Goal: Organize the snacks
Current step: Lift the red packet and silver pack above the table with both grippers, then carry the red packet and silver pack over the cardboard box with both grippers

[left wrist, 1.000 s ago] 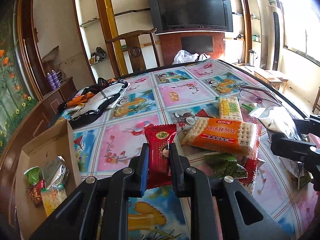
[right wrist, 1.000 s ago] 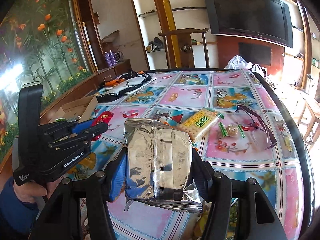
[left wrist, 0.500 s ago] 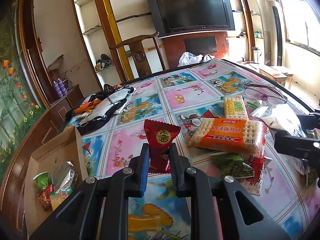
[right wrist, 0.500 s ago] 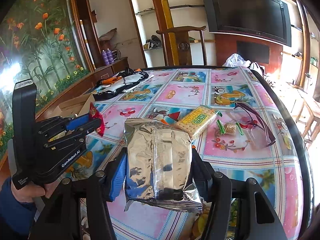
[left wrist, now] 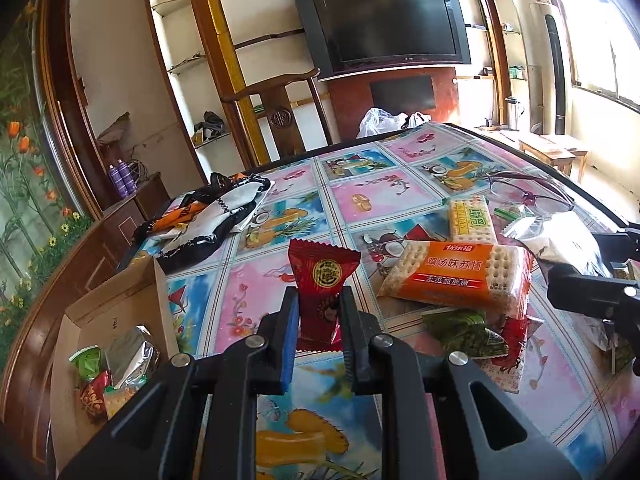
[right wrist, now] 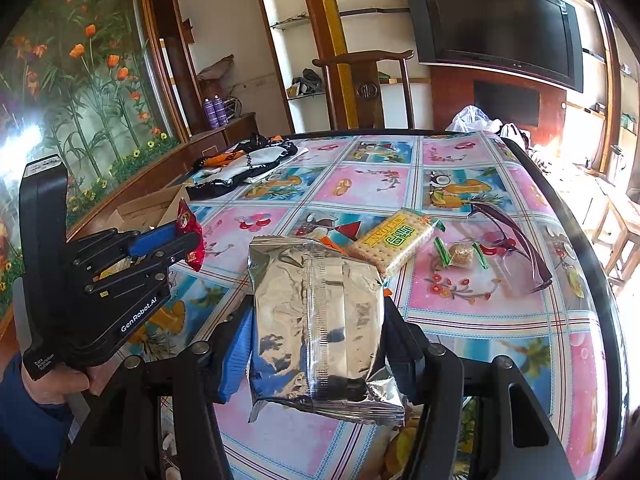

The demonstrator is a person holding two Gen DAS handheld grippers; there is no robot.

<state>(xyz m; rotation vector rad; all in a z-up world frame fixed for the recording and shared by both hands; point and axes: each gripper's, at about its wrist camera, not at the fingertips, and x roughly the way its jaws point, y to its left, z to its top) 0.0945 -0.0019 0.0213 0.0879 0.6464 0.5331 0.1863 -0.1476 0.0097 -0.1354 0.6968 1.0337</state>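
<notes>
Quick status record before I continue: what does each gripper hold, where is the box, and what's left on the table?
left gripper: jaws shut on red snack packet, lifted off the table
right gripper: jaws shut on silver foil bag
cardboard box: at the table's left edge, open, a few snacks inside
left on table: orange cracker pack, yellow cracker pack, green packet, wrapped candy
non-snacks: glasses

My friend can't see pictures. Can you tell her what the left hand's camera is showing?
The left gripper pinches a red snack packet upright above a table with a colorful cloth. An orange cracker pack lies to the right, and an open cardboard box with a few snacks sits at the left.
</notes>
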